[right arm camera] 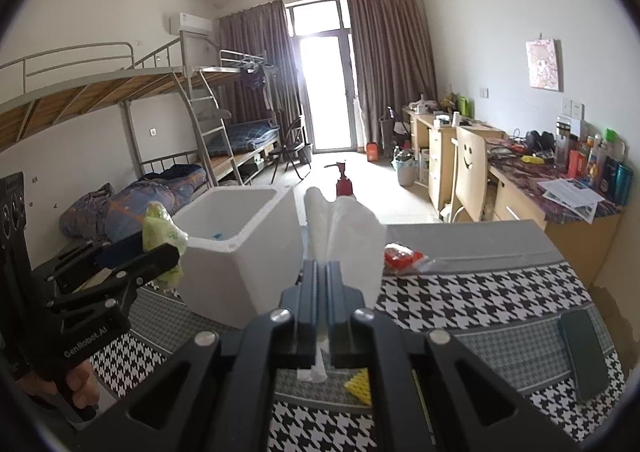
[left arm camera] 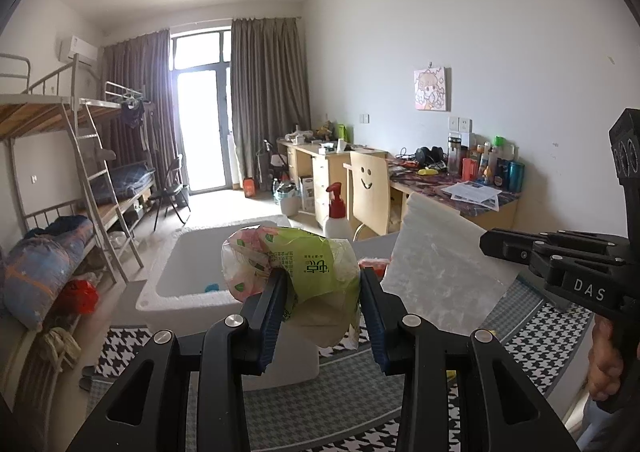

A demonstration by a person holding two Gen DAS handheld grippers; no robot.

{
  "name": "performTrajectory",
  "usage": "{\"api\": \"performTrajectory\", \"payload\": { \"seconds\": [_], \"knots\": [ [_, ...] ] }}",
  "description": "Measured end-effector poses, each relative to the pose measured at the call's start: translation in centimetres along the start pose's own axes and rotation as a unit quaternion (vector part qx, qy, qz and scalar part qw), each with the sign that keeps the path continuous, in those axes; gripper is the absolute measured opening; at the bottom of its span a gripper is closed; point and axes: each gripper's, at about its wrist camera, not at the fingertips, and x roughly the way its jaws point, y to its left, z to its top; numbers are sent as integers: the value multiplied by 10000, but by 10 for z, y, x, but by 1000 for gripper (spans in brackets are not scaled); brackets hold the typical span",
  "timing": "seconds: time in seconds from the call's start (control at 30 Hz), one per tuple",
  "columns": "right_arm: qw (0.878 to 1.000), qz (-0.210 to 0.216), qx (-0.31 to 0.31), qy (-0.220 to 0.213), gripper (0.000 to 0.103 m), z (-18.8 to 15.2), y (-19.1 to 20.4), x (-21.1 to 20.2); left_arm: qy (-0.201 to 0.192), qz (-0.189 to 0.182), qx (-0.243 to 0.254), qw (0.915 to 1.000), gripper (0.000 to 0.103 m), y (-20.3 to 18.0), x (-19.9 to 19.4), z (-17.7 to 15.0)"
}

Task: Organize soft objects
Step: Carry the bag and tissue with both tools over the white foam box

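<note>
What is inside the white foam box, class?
Inside the white foam box, only a small blue item shows on the floor. The near wall hides the rest of its bottom in both views.

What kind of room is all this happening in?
Most likely a shared dormitory room: metal bunk beds with a ladder line one wall, and study desks cluttered with bottles line the other.

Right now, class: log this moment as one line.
left gripper: shut on crumpled green plastic packet | right gripper: shut on clear plastic bag

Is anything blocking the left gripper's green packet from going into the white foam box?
Nothing visible does. The left gripper holds the green packet just short of the white foam box, whose top is open.
</note>
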Motion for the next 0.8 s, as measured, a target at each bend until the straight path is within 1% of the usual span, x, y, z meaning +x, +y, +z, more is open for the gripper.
{"api": "performTrajectory", "payload": {
  "seconds": [0.13,0.33,0.53,0.8],
  "knots": [
    [10000,51,-55,-60,6,8,4,3,12,13,-66,10000,39,8,5,8],
    [9998,103,-112,-100,6,22,11,11,-68,93,-171,9998,39,20,10,24],
    [9997,197,-112,-113,6,35,16,18,-125,277,-212,9993,39,23,16,37],
    [9993,233,-246,-162,6,54,27,31,-126,472,-183,9986,39,31,28,43]
  ]
}}
